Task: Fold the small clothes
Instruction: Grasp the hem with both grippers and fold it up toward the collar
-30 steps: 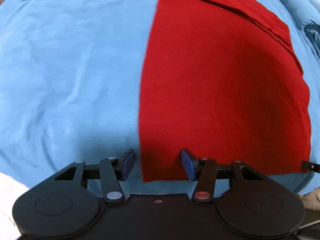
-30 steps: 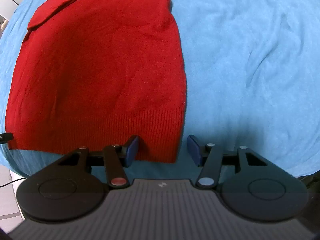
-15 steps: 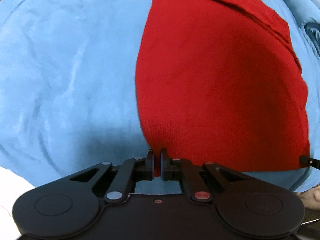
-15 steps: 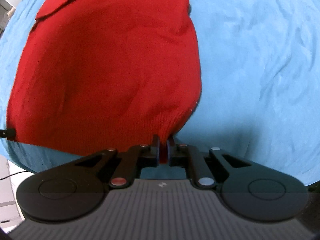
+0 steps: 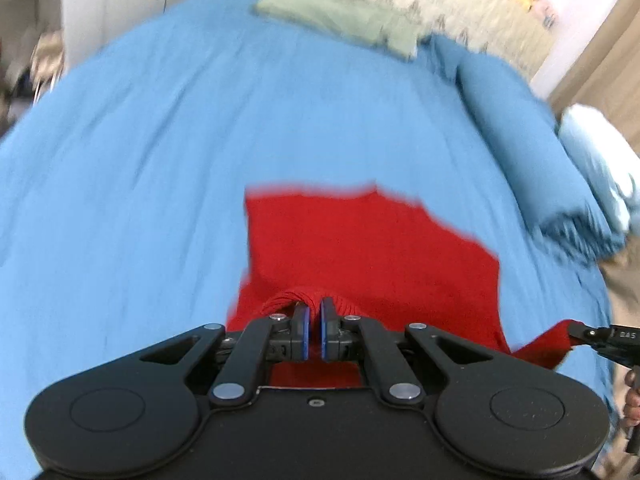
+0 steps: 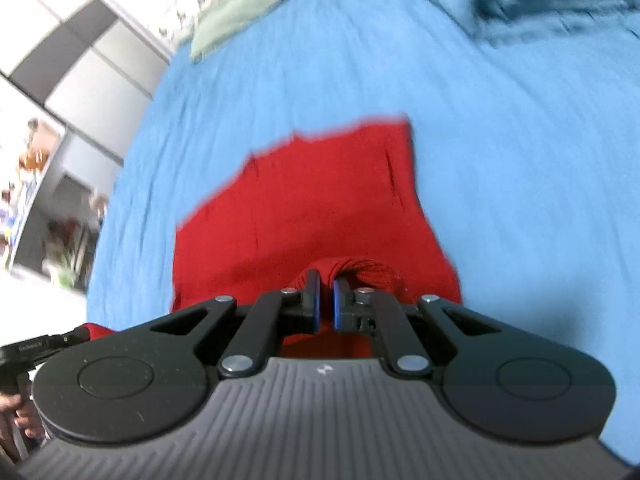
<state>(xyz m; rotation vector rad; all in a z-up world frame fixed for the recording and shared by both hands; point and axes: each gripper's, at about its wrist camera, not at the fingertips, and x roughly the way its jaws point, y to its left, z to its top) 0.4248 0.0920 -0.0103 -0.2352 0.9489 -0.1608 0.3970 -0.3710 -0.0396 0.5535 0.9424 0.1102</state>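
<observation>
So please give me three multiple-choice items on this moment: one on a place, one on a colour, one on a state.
1. Where does the red knit garment lie?
A. on the blue bedspread
B. on a wooden floor
C. in a basket

2. What colour is the pillow at the far end of the bed?
A. yellow
B. pale green
C. black

3. How is the left tool?
A. wide open above the cloth
B. shut on nothing
C. shut on a bunched edge of the garment

Answers:
1 A, blue cloth surrounds the garment.
2 B, it shows pale green in both views.
3 C, red knit bunches between its pads; the right tool grips likewise.
</observation>
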